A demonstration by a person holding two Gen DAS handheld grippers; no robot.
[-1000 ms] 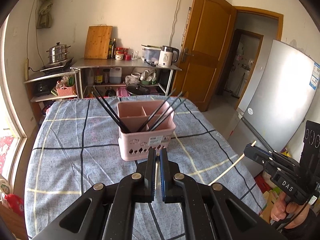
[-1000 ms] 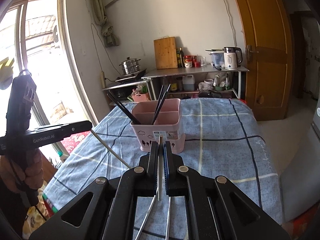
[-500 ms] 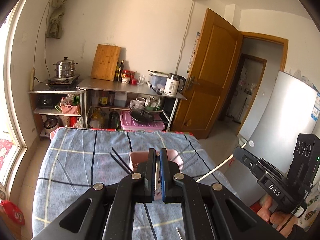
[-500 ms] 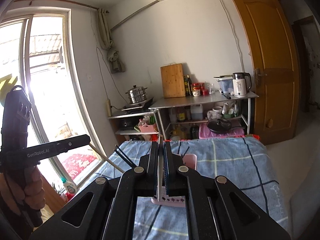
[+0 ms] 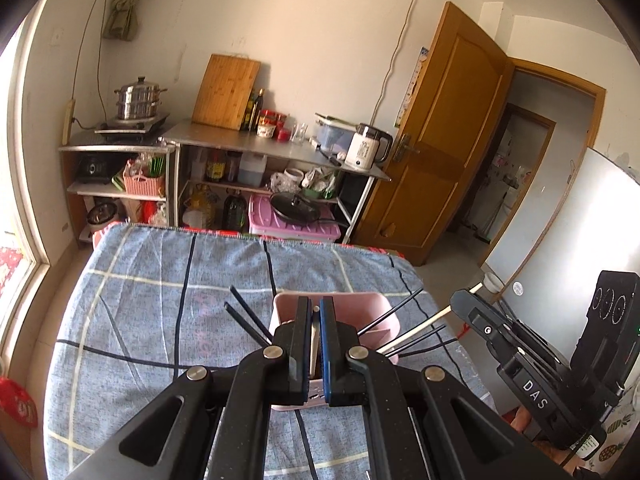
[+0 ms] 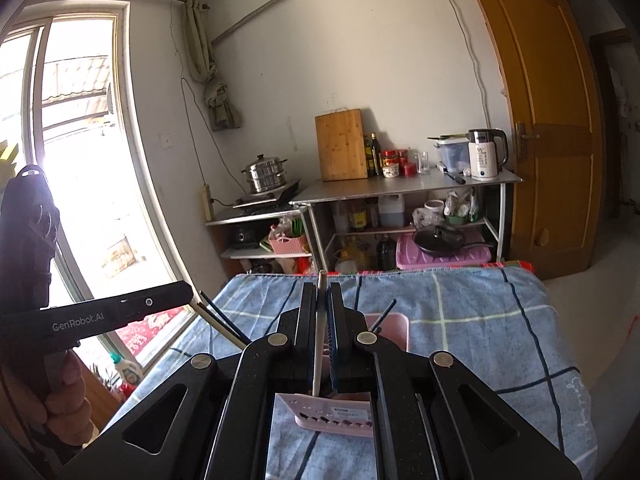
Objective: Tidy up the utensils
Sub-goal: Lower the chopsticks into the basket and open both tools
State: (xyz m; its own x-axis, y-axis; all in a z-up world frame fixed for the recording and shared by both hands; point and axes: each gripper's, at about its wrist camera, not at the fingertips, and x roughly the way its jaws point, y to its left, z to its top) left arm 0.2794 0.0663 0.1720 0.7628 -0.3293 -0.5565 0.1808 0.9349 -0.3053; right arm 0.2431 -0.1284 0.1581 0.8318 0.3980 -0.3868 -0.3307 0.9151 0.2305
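A pink utensil holder [image 5: 362,309] stands on the blue checked tablecloth [image 5: 160,320], with several black chopsticks [image 5: 248,316] leaning out of its compartments. My left gripper [image 5: 316,305] hovers just before and above the holder, shut on a pale chopstick [image 5: 315,344]. At the right of the same view, my right gripper [image 5: 460,305] is shut on another pale chopstick [image 5: 420,328] that slants down toward the holder. In the right wrist view the right gripper [image 6: 321,292] clamps its pale chopstick [image 6: 318,344] over the holder [image 6: 394,330]; the left gripper [image 6: 188,294] reaches in from the left.
Beyond the table's far edge stand a steel shelf unit [image 5: 276,146] with a kettle [image 5: 366,152], a cutting board and bottles, and a lower rack with a steamer pot [image 5: 138,100]. A window [image 6: 80,160] is on the left, a wooden door [image 5: 444,128] on the right. A hand [image 6: 60,400] grips the left tool.
Both grippers have moved forward toward the holder, each still clamping its pale chopstick. The holder now sits right under and behind the fingers instead of well ahead of them.
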